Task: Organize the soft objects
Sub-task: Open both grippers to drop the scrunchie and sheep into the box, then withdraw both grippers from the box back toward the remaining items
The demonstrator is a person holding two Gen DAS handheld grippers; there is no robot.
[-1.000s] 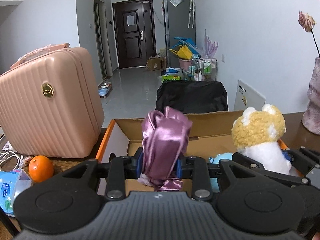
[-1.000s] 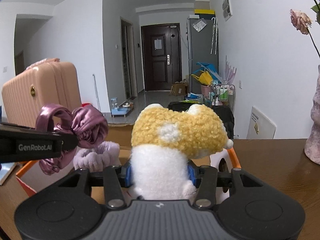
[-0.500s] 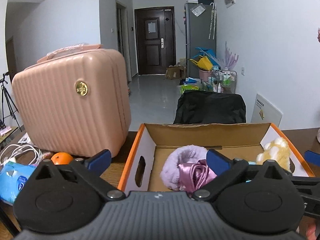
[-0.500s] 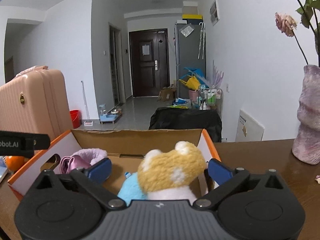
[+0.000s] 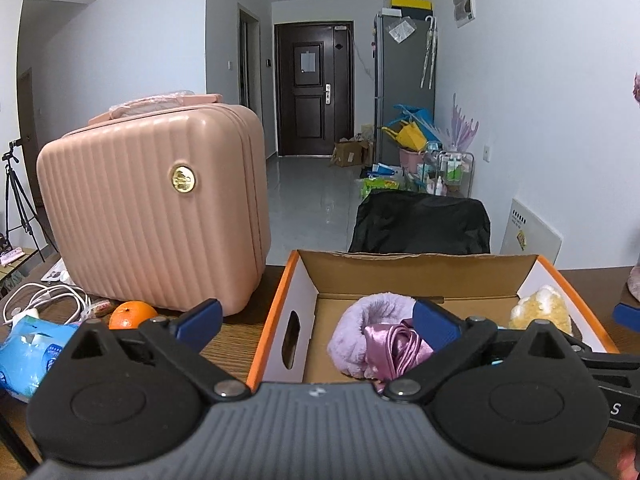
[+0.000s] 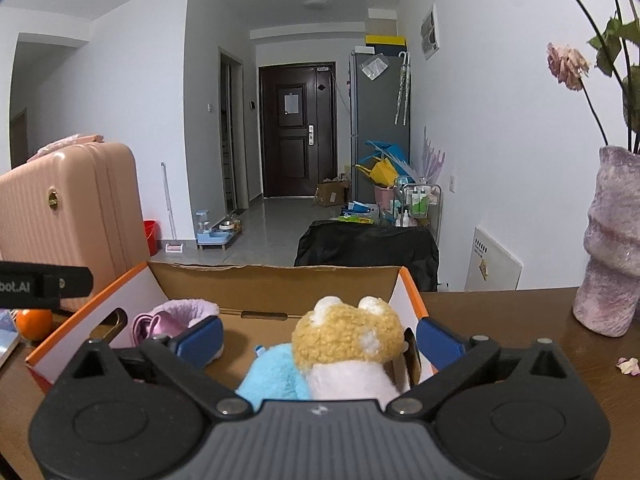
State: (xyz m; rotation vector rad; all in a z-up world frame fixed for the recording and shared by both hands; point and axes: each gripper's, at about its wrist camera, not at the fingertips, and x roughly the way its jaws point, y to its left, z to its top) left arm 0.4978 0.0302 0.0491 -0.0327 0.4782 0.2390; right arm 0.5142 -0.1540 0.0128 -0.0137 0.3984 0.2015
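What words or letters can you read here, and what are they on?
"bot.AI": on the left tongs' black arm, cut off by the picture's edge.
"S": on the right tongs' arm.
Gold badge on the suitcase: too small to read.
White board by the wall: print too small.

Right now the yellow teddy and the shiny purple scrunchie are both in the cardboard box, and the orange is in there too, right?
Not quite. The orange lies outside the cardboard box, on the table beside the pink suitcase, as the left wrist view shows. The yellow teddy and shiny purple scrunchie are in the box.
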